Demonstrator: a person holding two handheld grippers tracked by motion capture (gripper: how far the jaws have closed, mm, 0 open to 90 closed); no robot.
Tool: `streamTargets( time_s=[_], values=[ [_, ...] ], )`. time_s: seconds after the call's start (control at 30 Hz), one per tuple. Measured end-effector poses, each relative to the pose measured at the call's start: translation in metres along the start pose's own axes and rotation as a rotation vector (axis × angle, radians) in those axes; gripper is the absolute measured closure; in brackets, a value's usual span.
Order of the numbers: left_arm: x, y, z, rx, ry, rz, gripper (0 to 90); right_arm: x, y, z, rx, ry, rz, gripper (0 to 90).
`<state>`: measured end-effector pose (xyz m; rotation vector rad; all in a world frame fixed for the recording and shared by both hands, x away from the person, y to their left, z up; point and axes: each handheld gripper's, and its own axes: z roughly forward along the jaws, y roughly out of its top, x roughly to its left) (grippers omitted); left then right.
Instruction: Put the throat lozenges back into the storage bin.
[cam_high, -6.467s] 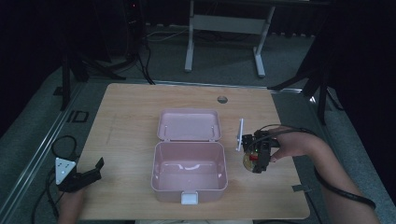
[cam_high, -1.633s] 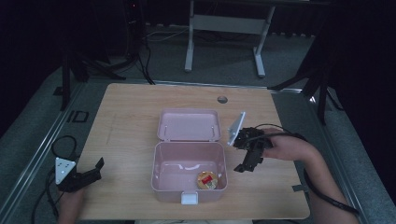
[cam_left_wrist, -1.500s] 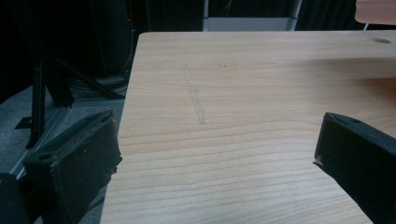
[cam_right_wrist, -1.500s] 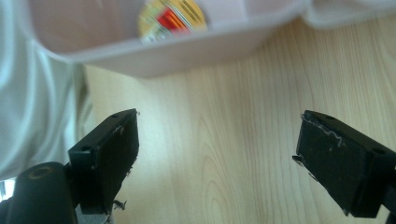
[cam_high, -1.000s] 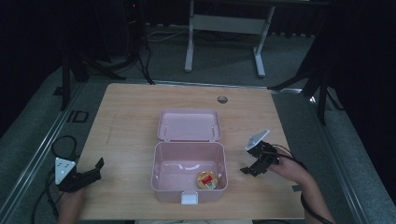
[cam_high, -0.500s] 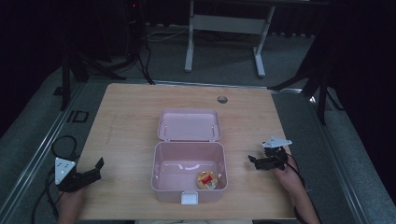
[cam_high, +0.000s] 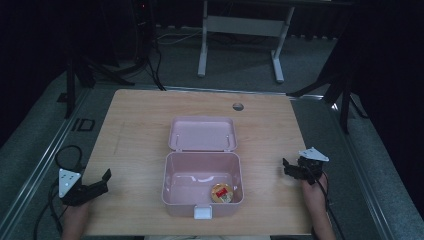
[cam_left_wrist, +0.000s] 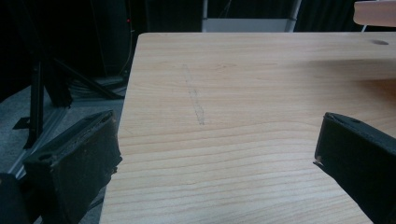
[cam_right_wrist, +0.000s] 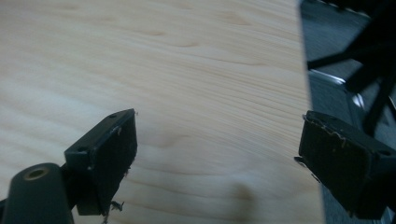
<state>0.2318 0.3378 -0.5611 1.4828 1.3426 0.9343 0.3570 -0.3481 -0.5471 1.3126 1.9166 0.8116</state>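
Pink box (cam_high: 202, 170) open, round item (cam_high: 221, 192) inside, label unreadable

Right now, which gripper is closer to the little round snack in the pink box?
The right gripper. It rests on the table just past the pink box's right wall, near the round snack in the box's front right corner. The left gripper sits far off by the table's left edge.

Pink box (cam_left_wrist: 375, 11): cut off at the top right corner of my left gripper view, only a blurred sliver showing. Round item in box (cam_high: 221, 192): too small to identify. My forearms: cut off by the high view's bottom edge.
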Motion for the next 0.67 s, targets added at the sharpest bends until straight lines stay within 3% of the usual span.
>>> streamTargets(
  time_s=[0.2, 0.4, 0.57, 0.67],
  values=[
    [0.0, 0.0, 0.0, 0.001, -0.002, 0.002, 0.4, -0.013, -0.006, -0.005, -0.036, -0.055, 0.12, 11.3],
    [0.0, 0.0, 0.0, 0.001, -0.003, 0.003, 0.4, -0.018, -0.01, -0.009, -0.045, -0.088, 0.164, 11.3],
    [0.0, 0.0, 0.0, 0.0, -0.004, 0.0, 0.4, -0.023, -0.013, -0.012, -0.07, -0.104, 0.235, 11.3],
    [0.0, 0.0, 0.0, 0.001, -0.004, 0.0, 0.4, -0.023, -0.014, -0.011, -0.06, -0.104, 0.233, 11.3]
  ],
)
